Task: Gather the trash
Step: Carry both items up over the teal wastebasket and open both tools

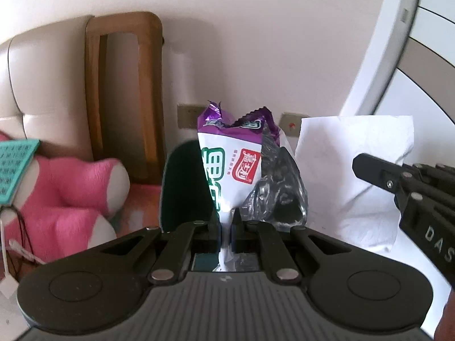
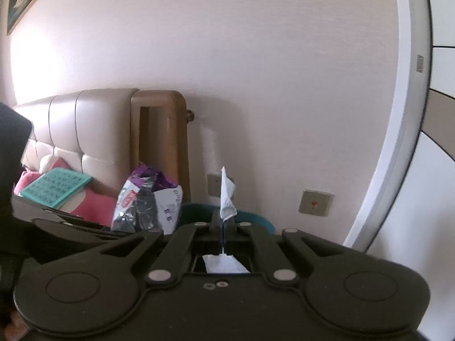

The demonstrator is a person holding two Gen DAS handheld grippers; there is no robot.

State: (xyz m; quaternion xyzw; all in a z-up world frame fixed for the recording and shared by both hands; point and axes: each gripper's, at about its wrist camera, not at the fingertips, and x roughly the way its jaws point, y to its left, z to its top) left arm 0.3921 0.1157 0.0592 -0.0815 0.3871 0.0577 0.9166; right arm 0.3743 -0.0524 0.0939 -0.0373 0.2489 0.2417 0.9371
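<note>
My left gripper is shut on a torn purple-and-white snack wrapper, which stands up between the fingers with its silver inside showing. My right gripper is shut on a white tissue, seen edge-on and sticking upward. In the left wrist view the tissue hangs broad and flat at the right, held by the right gripper. In the right wrist view the wrapper shows at the left of the tissue. A dark teal bin sits behind and below both items; its rim peeks past the right fingers.
A beige padded headboard with a wooden frame stands against the wall at left. A pink plush toy and a teal book lie on the bed. Wall sockets and a white door frame are at right.
</note>
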